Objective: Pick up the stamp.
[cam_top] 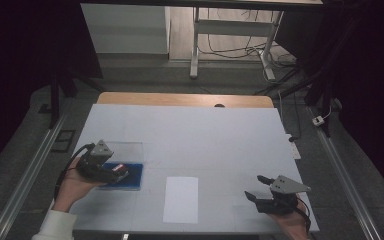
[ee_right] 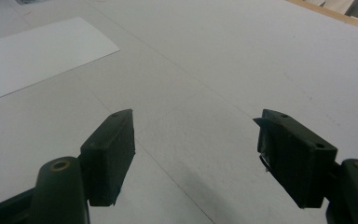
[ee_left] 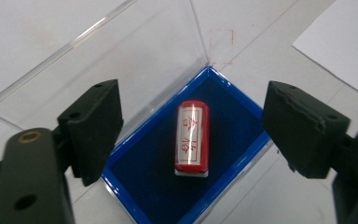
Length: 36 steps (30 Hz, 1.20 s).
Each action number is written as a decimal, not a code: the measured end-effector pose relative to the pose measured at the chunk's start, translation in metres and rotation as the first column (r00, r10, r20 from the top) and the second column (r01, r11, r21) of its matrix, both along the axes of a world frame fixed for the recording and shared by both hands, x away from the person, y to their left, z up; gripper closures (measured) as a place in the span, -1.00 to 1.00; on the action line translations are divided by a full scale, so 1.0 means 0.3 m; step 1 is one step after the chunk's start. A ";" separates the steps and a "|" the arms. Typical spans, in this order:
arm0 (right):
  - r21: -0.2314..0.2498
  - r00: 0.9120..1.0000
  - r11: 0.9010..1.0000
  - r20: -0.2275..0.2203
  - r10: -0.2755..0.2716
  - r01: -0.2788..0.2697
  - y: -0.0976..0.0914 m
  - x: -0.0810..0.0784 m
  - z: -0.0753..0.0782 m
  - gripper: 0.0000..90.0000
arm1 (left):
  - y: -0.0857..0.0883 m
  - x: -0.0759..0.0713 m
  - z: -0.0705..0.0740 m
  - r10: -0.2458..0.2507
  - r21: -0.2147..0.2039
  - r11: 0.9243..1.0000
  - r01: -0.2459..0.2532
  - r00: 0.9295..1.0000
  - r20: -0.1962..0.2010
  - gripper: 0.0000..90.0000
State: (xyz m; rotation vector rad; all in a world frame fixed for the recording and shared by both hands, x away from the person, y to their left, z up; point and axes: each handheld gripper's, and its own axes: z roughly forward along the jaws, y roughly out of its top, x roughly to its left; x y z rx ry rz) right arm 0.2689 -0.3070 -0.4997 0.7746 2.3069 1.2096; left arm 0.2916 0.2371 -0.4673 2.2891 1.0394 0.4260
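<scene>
left tongs point(ee_left: 193, 133) open around a red stamp point(ee_left: 192, 138) lying in the blue-lined tray point(ee_left: 242, 121)
if they close off-centre, the round stamp may roll or the light tray may slide; the right tongs point(ee_right: 193, 158) wait open over the bare surface point(ee_right: 242, 60), beside a white paper point(ee_right: 32, 51).

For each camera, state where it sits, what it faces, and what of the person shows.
High view: above the person's side, looking forward and down on the table; forearms and both tools show.
Left gripper view: on the left tool, over the red stamp in the blue box.
Right gripper view: on the right tool, facing bare tabletop.
All three views share the white paper.
</scene>
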 end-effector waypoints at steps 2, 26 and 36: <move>0.001 1.000 1.000 -0.001 0.007 -0.007 0.004 0.002 -0.002 -0.40 | -0.003 0.004 -0.011 -0.001 0.029 1.000 0.001 1.000 -0.010 -0.45; -0.015 1.000 1.000 -0.001 0.003 -0.003 0.003 0.004 -0.009 -0.38 | 0.013 0.027 -0.070 -0.024 0.010 1.000 0.025 0.997 -0.071 0.20; -0.026 1.000 1.000 -0.005 0.001 -0.001 0.001 0.005 -0.014 -0.37 | 0.021 0.028 -0.077 -0.046 -0.009 0.999 0.046 0.996 -0.080 0.51</move>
